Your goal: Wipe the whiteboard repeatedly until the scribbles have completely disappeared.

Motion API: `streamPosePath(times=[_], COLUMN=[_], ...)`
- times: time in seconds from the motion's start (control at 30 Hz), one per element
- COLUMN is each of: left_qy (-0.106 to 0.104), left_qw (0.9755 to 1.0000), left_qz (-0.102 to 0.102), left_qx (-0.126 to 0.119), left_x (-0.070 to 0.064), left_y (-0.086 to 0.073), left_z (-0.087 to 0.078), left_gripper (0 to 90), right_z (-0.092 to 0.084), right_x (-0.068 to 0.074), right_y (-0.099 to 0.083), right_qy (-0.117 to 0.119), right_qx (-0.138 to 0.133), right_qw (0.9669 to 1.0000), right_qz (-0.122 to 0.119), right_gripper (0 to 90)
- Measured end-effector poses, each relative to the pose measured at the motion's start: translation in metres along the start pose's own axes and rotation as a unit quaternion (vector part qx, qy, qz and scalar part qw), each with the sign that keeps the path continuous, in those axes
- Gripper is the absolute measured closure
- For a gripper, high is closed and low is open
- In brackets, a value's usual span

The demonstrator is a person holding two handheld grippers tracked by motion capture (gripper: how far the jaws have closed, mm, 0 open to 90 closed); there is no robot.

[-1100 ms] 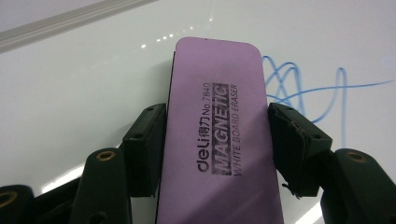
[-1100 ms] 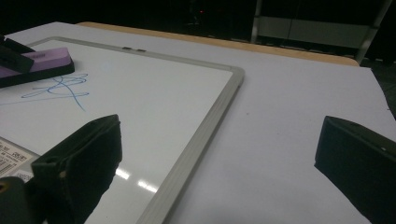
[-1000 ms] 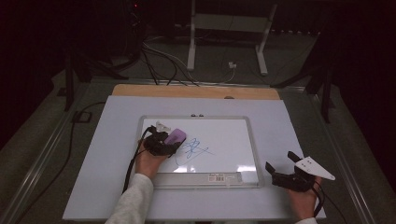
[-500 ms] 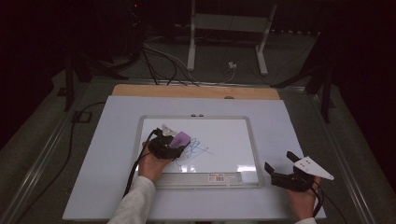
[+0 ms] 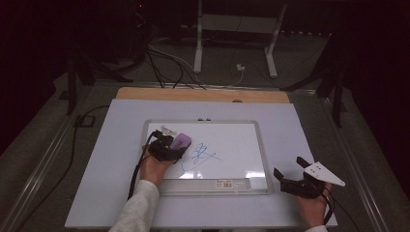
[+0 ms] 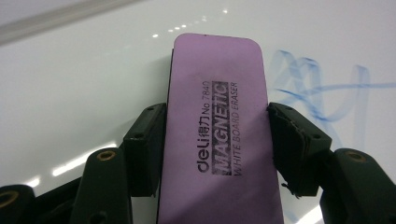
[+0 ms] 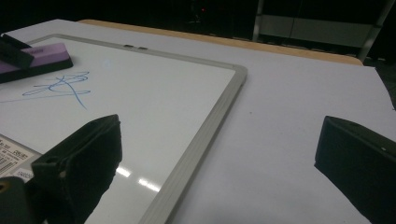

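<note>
left gripper [image 5: 170,147] sits left of centre in the high view, over the left part of the whiteboard [image 5: 232,126], and its jaws are clamped on the purple eraser [image 5: 182,140]. in the left gripper view the eraser [image 6: 219,130] runs up the middle of the frame, one black pad pressed on each long side, its printed face up and flat on the white surface. just right of it, in the upper right of that frame, are the blue scribbles [image 6: 322,98]; the eraser's edge looks to be just beside the nearest stroke, though whether it touches the ink is hard to tell from here. in the high view the scribbles [image 5: 202,154] lie near the middle of the board, right of the eraser. over in the lower right of the high view, the right gripper [image 5: 290,180] rests on the grey table [image 5: 309,125] just off the board's lower right corner, jaws spread wide with nothing between them. the right gripper view confirms it: board frame [image 7: 205,135] running between the two black jaws.
</note>
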State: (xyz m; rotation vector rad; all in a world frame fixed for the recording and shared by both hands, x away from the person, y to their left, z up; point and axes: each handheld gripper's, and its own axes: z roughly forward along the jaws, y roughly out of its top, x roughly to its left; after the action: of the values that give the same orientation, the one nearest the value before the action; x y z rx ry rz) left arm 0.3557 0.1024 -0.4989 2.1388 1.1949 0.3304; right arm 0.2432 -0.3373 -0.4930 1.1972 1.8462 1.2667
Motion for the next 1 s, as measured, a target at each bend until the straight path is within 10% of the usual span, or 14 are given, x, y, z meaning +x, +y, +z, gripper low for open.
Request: streamPosePath(times=[0.27,0.67,1.0], left_qy=[-0.027,0.014,-0.026], left_qw=[0.9990,0.9998,0.9991], left_qz=[0.037,-0.011,0.034], left_qx=[0.004,-0.006,0.000], left_x=[-0.026,0.006,-0.036], left_y=[-0.007,-0.009,-0.010], left_z=[-0.004,-0.008,-0.004], left_gripper=[41.7,41.7,41.7], right_z=[-0.001,-0.002,0.000], right_x=[-0.001,-0.001,0.000], right_y=[0.000,0.000,0.000], right_qy=[-0.001,-0.002,-0.001], right_qx=[-0.001,-0.003,0.000], right_qw=[1.0000,1.0000,1.0000], right_qz=[0.001,0.003,0.000], right_gripper=[0.7,0.7,0.7])
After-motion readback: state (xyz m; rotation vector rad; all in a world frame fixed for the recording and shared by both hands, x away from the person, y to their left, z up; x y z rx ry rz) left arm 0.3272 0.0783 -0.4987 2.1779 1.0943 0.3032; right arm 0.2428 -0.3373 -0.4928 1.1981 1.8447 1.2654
